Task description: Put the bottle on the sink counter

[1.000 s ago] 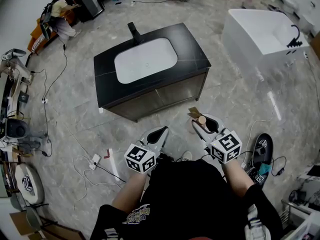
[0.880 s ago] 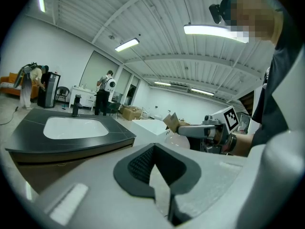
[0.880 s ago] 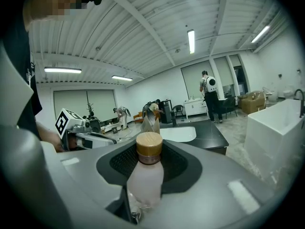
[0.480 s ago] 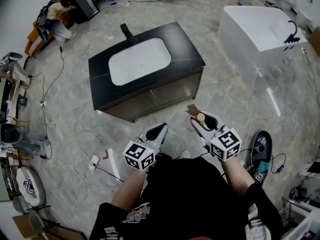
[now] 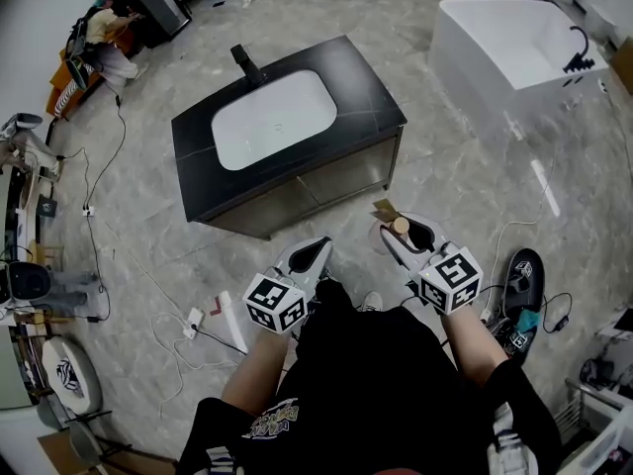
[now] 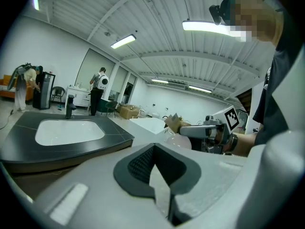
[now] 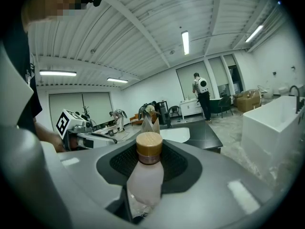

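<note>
We hold the bottle [image 7: 144, 178] in our right gripper [image 5: 410, 237]. Its jaws stand wide and press on the pale, translucent body from both sides, with the rounded tan cap [image 7: 149, 147] rising between them toward the tips. Just beyond the cap sits what looks like a scrap of brown cardboard [image 5: 384, 209], though the view is too coarse for us to be sure.

Our left gripper [image 5: 313, 253] is beside the right one and points the same way. Its jaws are brought together and have hold of nothing.

Both grippers are over the grey marble-look floor [image 5: 465, 176], in front of the vanity and apart from it. The bottle is off the near right corner of the black sink counter [image 5: 368, 95]. That counter carries a white oval basin [image 5: 272, 117] and a black faucet [image 5: 243, 64] at its far edge. A white bathtub [image 5: 499, 43] stands well off to the right.
</note>
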